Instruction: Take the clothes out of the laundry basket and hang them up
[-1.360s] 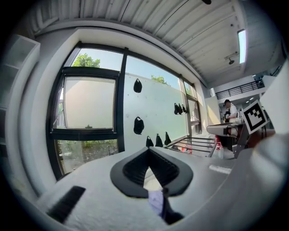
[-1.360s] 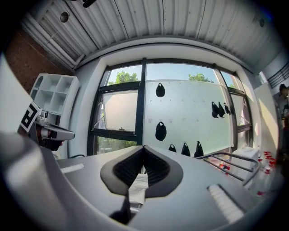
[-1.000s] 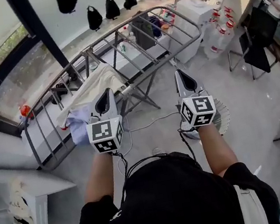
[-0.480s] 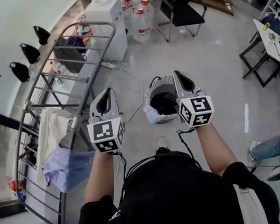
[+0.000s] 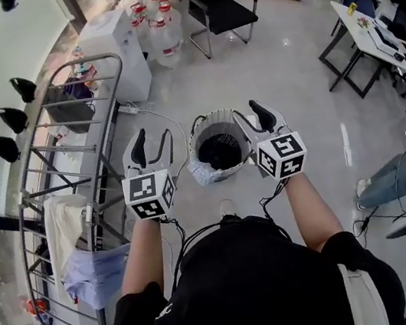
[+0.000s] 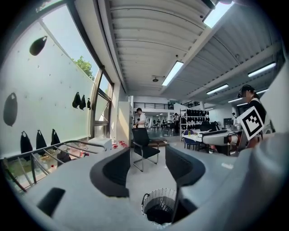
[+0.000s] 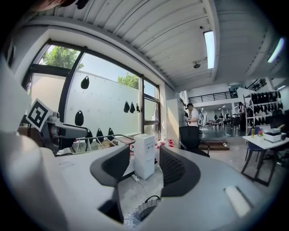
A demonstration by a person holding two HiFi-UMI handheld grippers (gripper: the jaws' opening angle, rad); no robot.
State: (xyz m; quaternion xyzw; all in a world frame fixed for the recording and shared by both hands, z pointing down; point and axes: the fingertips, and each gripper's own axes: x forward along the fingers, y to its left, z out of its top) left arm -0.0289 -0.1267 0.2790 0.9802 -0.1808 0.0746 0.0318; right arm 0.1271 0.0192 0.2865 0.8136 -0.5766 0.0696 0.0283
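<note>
**Basket Not Empty Yet**

The laundry basket sits on the floor with dark clothes inside. The left gripper and right gripper hover on either side of the basket. Their fingers have just opened and hold nothing. Two cloths hang on the drying rack, left of the basket.

Open floor around the laundry basket; drying rack close at left, chair beyond
</note>
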